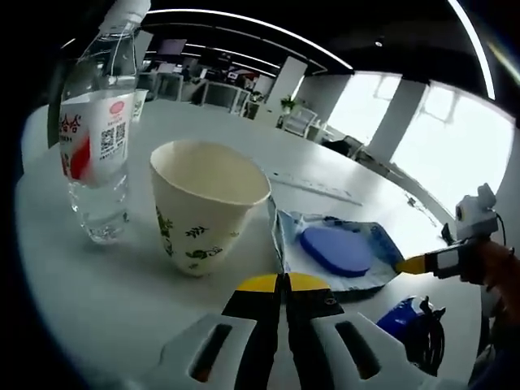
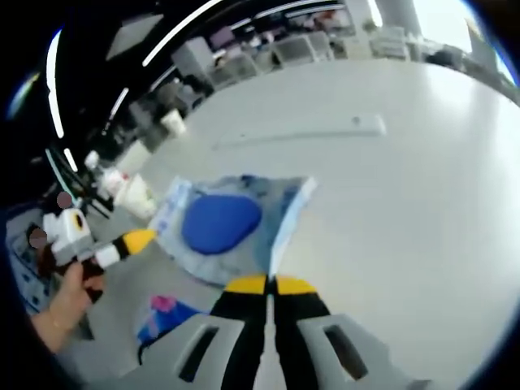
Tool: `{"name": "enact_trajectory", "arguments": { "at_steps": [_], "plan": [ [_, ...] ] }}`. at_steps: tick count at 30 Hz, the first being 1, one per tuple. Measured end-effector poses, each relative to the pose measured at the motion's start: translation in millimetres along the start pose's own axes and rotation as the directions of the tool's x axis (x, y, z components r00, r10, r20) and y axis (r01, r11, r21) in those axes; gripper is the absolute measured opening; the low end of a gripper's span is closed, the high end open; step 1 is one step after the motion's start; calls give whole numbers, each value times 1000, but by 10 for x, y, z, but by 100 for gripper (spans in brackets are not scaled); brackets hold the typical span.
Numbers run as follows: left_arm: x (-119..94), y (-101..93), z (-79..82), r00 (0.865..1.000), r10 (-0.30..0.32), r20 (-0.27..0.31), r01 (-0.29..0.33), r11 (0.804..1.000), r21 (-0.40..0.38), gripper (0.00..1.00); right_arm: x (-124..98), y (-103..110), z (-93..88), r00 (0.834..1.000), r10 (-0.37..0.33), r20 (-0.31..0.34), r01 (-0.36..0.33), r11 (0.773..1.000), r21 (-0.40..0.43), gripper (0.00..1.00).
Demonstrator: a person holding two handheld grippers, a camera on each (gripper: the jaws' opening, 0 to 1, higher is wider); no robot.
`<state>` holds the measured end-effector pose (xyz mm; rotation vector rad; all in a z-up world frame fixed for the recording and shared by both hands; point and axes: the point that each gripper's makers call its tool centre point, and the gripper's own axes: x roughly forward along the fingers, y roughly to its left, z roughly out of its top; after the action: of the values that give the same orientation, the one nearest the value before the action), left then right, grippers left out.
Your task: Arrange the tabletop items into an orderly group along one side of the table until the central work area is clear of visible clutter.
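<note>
On the smooth white tabletop [image 1: 122, 301], we are seeing a clear ribbed plastic water bottle [image 1: 97, 130] standing beside a leaf-printed paper cup [image 1: 203, 207]. Our left gripper [image 1: 283, 282] is clenched on nothing; our right gripper [image 2: 269, 285] is pinching the crinkly packet [image 2: 231, 227] with its blue oval.

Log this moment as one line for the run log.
left gripper: shut, empty, near paper cup | right gripper: shut on blue packet edge | water bottle: upright beside cup | table
</note>
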<state>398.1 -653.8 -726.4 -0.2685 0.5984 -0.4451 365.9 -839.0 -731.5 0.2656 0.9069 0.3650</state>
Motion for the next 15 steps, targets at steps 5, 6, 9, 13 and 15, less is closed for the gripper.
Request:
{"name": "enact_trajectory", "arguments": {
  "at_steps": [5,6,9,13,15],
  "plan": [
    [4,20,-22,1000,2,-5,-2,1000,-11,1,2,-6,-6,1000,-6,-1,6,1000,5,0],
    [10,27,-23,1000,2,-6,-2,1000,-13,1,1,-4,-7,1000,-6,0,6,1000,7,0],
    [19,37,-36,1000,9,-8,-9,1000,1,1,4,-10,-12,1000,-12,2,12,1000,5,0],
    [27,49,-64,1000,23,-11,-22,1000,4,2,5,-19,-17,1000,-24,-1,24,1000,-7,1],
    [33,60,-83,999,31,-12,-31,1000,5,2,3,-25,-21,1000,-28,-2,28,1000,-7,1]
  ]
}}
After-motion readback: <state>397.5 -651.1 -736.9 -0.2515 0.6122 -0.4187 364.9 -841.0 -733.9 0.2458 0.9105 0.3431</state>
